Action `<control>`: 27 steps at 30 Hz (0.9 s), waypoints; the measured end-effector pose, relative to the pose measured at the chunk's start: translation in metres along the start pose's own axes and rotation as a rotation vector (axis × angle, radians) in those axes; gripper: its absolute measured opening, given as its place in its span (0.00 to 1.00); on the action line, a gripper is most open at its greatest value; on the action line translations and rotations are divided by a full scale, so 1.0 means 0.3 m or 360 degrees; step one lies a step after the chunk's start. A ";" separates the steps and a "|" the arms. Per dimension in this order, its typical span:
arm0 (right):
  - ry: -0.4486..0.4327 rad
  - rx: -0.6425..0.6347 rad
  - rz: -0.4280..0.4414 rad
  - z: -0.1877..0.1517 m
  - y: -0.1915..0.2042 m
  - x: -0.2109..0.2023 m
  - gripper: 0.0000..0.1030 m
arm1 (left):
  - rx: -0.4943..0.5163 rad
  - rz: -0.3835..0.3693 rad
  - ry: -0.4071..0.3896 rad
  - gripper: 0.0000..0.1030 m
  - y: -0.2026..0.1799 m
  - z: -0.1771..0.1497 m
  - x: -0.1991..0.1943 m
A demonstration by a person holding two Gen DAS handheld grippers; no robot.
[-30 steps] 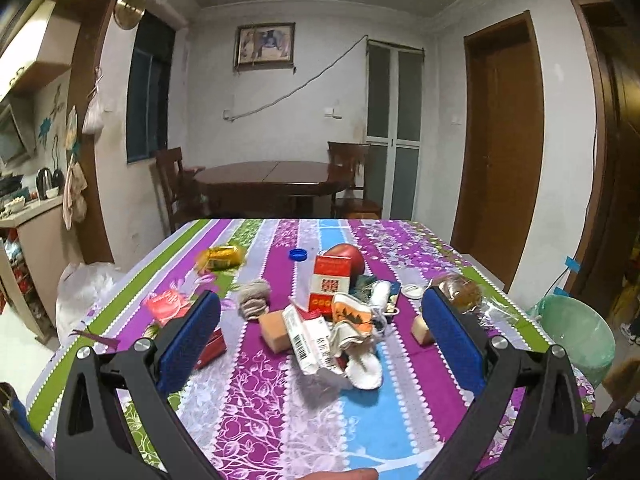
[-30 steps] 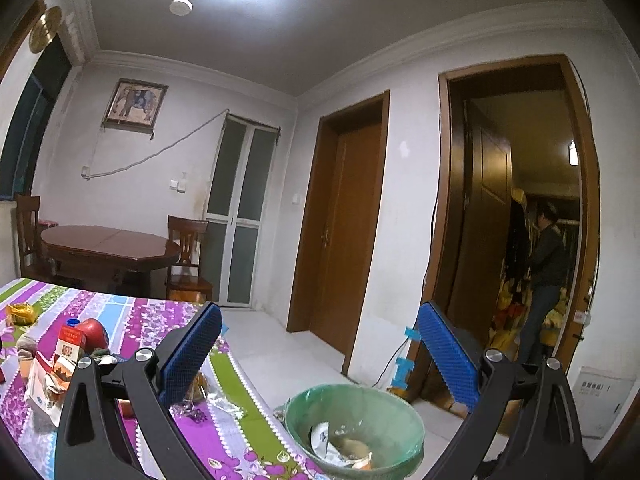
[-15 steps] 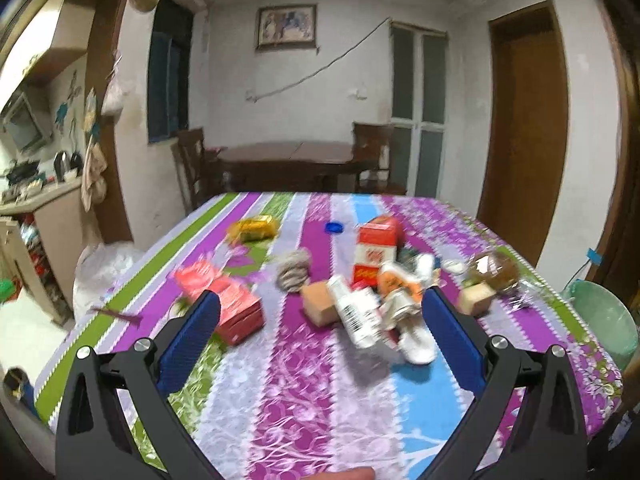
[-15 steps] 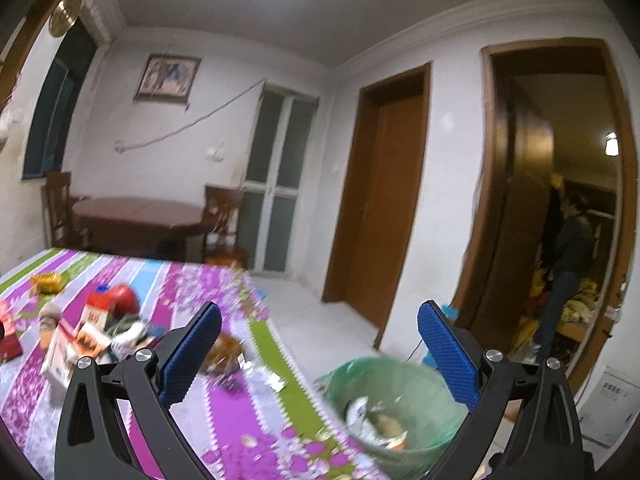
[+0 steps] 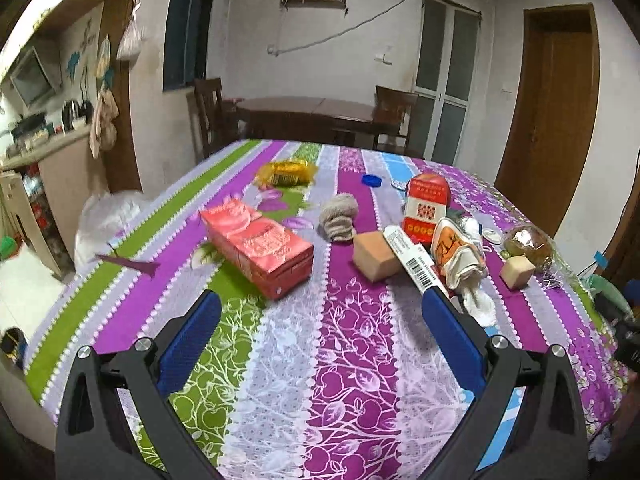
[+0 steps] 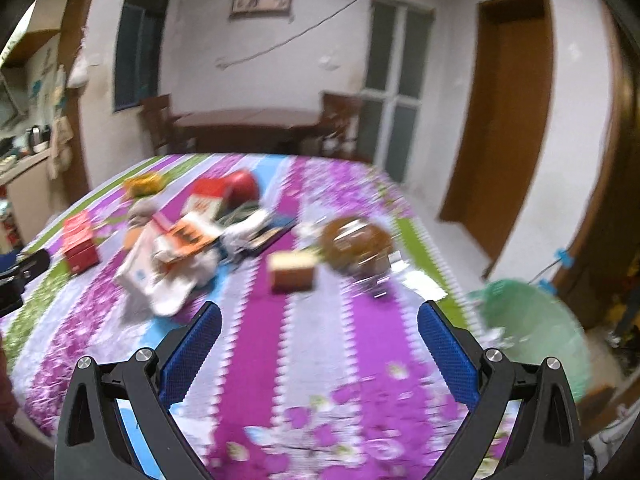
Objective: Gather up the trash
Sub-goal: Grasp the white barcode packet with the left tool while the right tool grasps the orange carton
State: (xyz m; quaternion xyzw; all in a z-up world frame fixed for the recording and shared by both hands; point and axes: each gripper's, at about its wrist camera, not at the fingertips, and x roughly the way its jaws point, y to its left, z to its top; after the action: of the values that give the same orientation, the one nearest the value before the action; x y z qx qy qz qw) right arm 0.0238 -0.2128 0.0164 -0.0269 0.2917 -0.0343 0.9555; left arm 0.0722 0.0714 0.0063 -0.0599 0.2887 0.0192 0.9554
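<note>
Left gripper [image 5: 320, 336] and right gripper [image 6: 318, 336] held wide apart, nothing gripped (ribbed blue pads). Glossy red carton [image 5: 258, 250] seen near the tabletop's left edge; round green bin [image 6: 532, 332] off its right edge.

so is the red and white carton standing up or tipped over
Standing upright: in the left wrist view the red and white carton rises above the flat litter around it.

Right tool [image 6: 318, 346] now toward table [image 6: 304, 360].

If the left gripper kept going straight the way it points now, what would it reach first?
Probably the tan block: it sits nearest the centre line of the open left gripper, with bare tablecloth before it. The red box lies just left of that line. Depth is uncertain.
</note>
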 end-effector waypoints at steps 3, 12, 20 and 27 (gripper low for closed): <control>0.0074 0.0045 0.0132 -0.006 0.022 0.060 0.94 | -0.0066 -0.0099 0.0091 0.80 0.019 0.001 0.035; 0.0281 0.0245 0.0681 0.158 0.061 0.268 0.64 | -0.0229 -0.0487 0.0382 0.65 -0.048 0.020 0.214; 0.0254 0.0371 0.0703 0.243 0.040 0.334 0.64 | -0.0291 -0.0555 0.0521 0.51 -0.118 0.040 0.354; 0.0331 0.0353 0.0741 0.206 0.057 0.365 0.64 | -0.0361 -0.0661 0.0586 0.14 -0.081 -0.008 0.368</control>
State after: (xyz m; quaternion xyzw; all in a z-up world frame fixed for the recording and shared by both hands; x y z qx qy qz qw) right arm 0.1498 -0.2028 0.0054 0.1492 0.3810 0.1519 0.8997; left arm 0.1646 0.0471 -0.0542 -0.2265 0.4346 -0.1557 0.8577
